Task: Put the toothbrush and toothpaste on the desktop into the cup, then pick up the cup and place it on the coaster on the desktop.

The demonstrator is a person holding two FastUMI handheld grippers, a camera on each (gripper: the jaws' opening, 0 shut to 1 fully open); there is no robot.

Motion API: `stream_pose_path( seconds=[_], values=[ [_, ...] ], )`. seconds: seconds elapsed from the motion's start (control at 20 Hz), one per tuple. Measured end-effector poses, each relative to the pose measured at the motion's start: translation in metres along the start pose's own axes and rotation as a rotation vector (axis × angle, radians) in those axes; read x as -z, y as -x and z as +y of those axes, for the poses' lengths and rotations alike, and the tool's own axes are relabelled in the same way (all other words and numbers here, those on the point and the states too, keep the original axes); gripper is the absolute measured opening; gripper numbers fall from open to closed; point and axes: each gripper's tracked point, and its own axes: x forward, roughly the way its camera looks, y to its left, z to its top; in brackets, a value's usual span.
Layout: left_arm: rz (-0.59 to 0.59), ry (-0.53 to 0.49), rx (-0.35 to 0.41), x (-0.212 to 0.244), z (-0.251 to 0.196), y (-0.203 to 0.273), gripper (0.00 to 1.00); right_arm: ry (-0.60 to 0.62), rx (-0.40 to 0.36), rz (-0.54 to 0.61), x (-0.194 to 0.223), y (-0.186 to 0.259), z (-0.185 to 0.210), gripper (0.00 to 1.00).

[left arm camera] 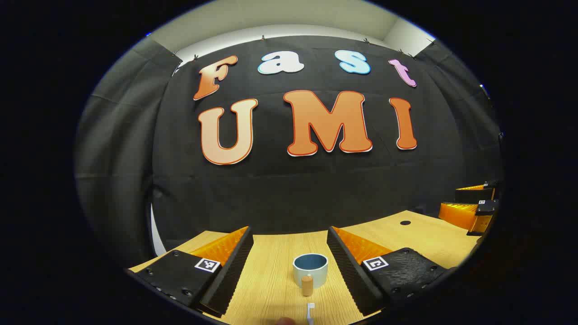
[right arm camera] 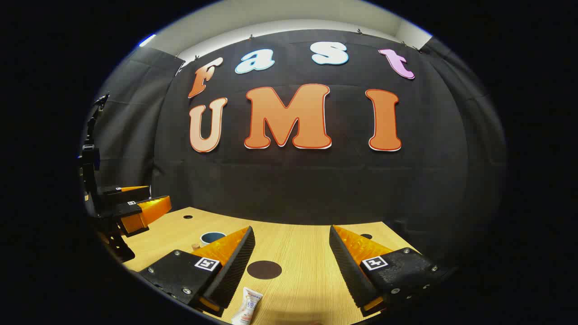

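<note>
Cup, the vessel at the centre of the task, is seen standing upright on the wooden desktop in the left gripper view, framed between the fingers of the left gripper, with its wooden handle turned toward the camera. Nothing is seen inside it, so the loading step is judged not yet begun. The left gripper is held wide apart and grasps nothing. The right gripper is likewise spread wide and empty, as shown in the right gripper view.

The coaster, a dark round disc, is seen lying flat on the desktop between the right gripper's fingers, well apart from the cup, whose rim is glimpsed farther left.

The toothpaste, a small pale tube, is seen lying on the desktop near the lower edge of the right gripper view, just beside the near finger. The toothbrush is found lying just in front of the cup's handle, only its white head being visible.

Every step is judged to remain: both items into the cup, then the cup onto the coaster.
</note>
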Motion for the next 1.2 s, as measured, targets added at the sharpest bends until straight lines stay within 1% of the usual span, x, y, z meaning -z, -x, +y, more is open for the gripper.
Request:
stream_pose_path(
  seconds=[0.1,0.15,0.35,0.45,0.6,0.75,0.9,0.95,1.0,1.1,1.2],
  values=[
    [-0.009,0.004,-0.001,-0.003,0.0,0.002,1.0,0.0,0.004,-0.007,-0.002,0.0,-0.001,0.99],
    [-0.012,0.005,-0.001,-0.005,-0.001,0.002,0.99,0.0,0.004,-0.006,-0.002,0.0,0.0,0.99],
    [-0.021,0.011,0.004,-0.006,-0.003,0.003,0.99,0.014,-0.003,-0.007,0.0,0.001,0.004,0.99],
    [-0.017,0.014,-0.006,-0.004,-0.001,0.004,1.0,0.02,-0.005,0.003,0.004,0.002,0.006,0.99],
    [-0.013,0.041,-0.016,0.002,0.003,0.005,0.99,0.015,-0.017,0.031,0.016,0.0,0.011,0.99],
    [-0.003,0.038,-0.028,0.003,0.007,0.005,0.99,0.012,-0.026,0.042,0.018,0.0,0.015,0.99],
    [-0.015,0.038,-0.021,-0.001,0.004,0.007,0.99,0.005,-0.035,0.04,0.017,0.001,0.017,0.99],
    [-0.013,0.037,-0.019,-0.001,0.003,0.008,1.0,0.003,-0.037,0.045,0.019,0.001,0.018,0.99],
    [-0.009,0.037,-0.015,0.0,0.002,0.008,0.99,0.002,-0.039,0.052,0.02,0.001,0.018,0.99],
    [0.01,0.039,-0.006,0.007,-0.001,0.008,1.0,0.002,-0.039,0.065,0.026,0.002,0.017,0.99],
    [0.039,0.04,0.002,0.016,-0.002,0.008,0.99,-0.001,-0.042,0.084,0.033,0.003,0.018,0.99]
  ],
)
